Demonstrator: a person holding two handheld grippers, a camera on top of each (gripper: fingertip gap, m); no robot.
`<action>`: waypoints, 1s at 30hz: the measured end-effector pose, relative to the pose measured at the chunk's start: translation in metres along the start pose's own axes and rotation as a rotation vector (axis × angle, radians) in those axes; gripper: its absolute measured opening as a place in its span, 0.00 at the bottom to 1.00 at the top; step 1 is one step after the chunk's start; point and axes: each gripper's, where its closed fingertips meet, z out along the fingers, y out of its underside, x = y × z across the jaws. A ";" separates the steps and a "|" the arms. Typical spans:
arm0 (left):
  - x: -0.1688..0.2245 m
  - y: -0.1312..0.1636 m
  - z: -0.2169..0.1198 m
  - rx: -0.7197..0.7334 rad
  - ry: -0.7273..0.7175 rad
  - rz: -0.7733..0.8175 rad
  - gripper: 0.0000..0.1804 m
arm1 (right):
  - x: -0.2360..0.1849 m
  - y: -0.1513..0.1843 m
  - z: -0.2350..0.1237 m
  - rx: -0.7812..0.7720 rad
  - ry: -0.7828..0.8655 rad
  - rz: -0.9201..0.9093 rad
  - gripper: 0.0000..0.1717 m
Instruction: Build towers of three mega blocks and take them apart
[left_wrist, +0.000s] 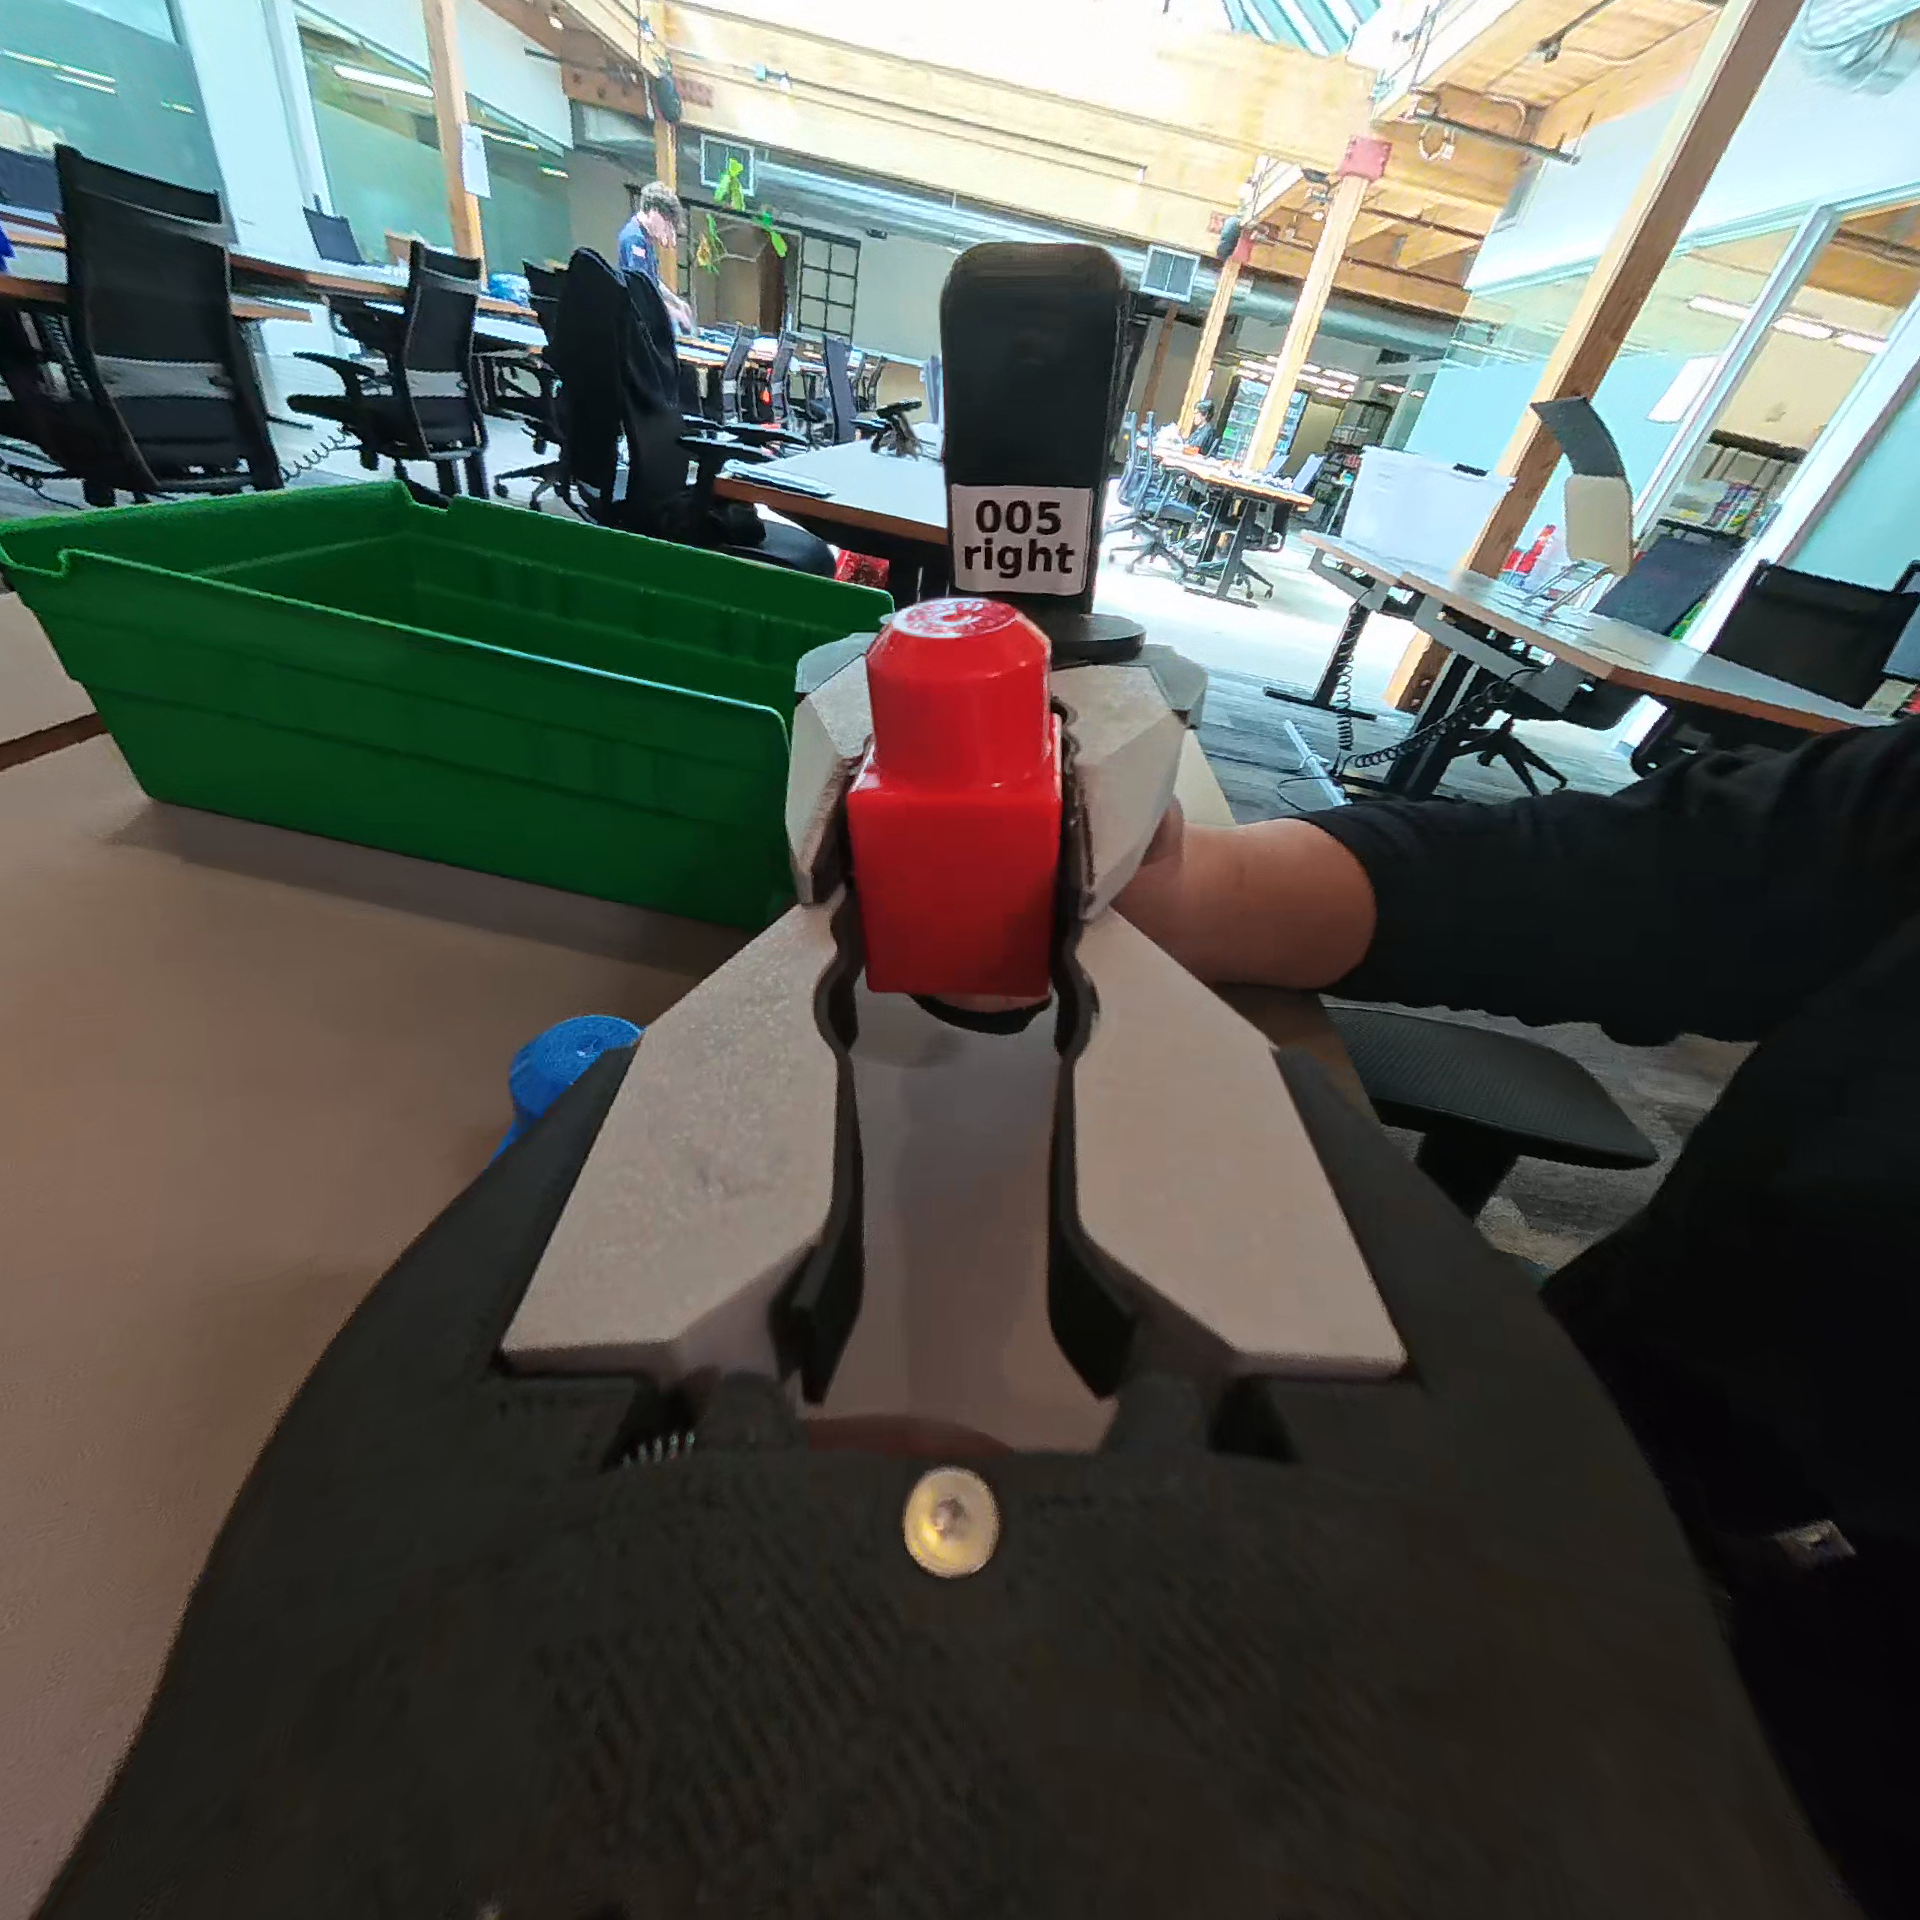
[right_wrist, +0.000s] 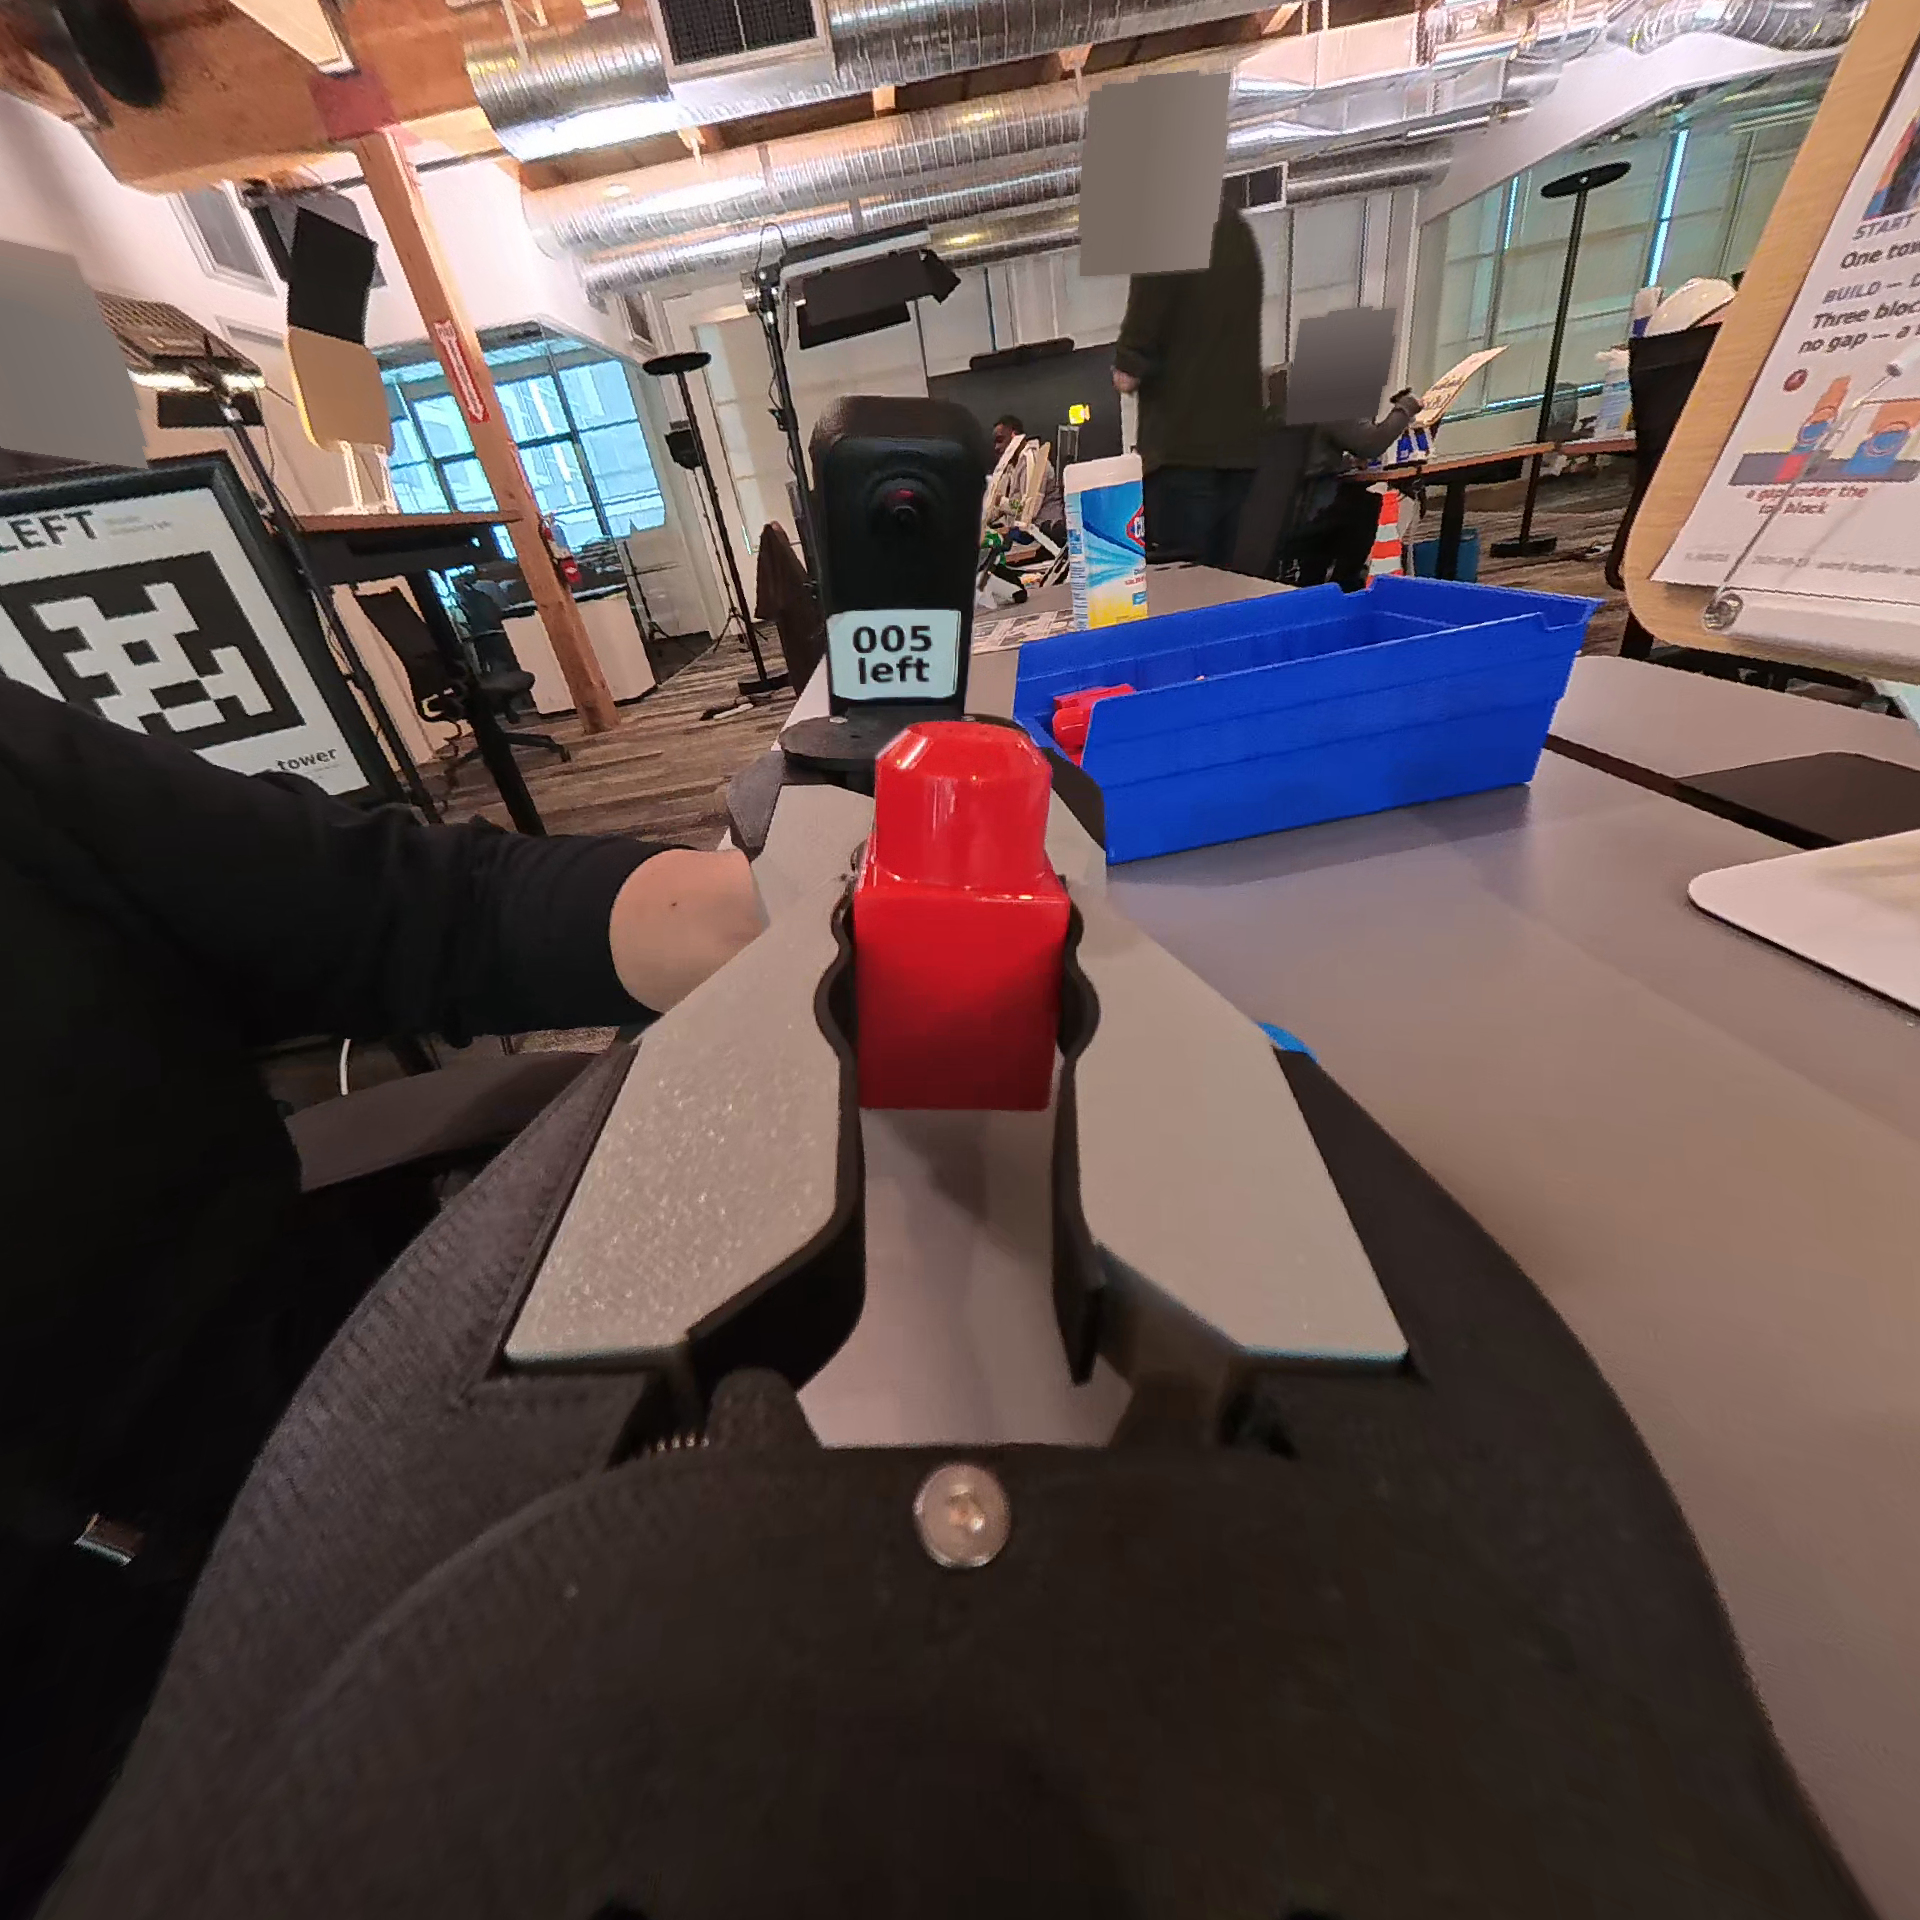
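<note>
While both grippers face each other above the table, one red block stands between them, stud up, long axis vertical. Left gripper pinches its body, pads pressing both sides. Right gripper pinches the same block from the opposite side, pads also against it. Green bin sits at the left; contents not visible. Blue bin holds red blocks at its near end. Blue block lies on the table beside the left gripper.
</note>
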 end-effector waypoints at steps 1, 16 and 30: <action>0.000 0.001 0.000 -0.008 -0.005 0.002 0.19 | 0.000 0.001 0.000 -0.003 0.003 -0.002 0.19; -0.005 0.008 -0.003 -0.077 -0.033 0.015 0.19 | 0.006 -0.004 -0.004 -0.003 0.055 -0.033 0.19; -0.070 0.071 -0.029 -0.427 -0.290 0.139 0.43 | 0.013 -0.023 -0.016 0.089 0.083 -0.015 0.19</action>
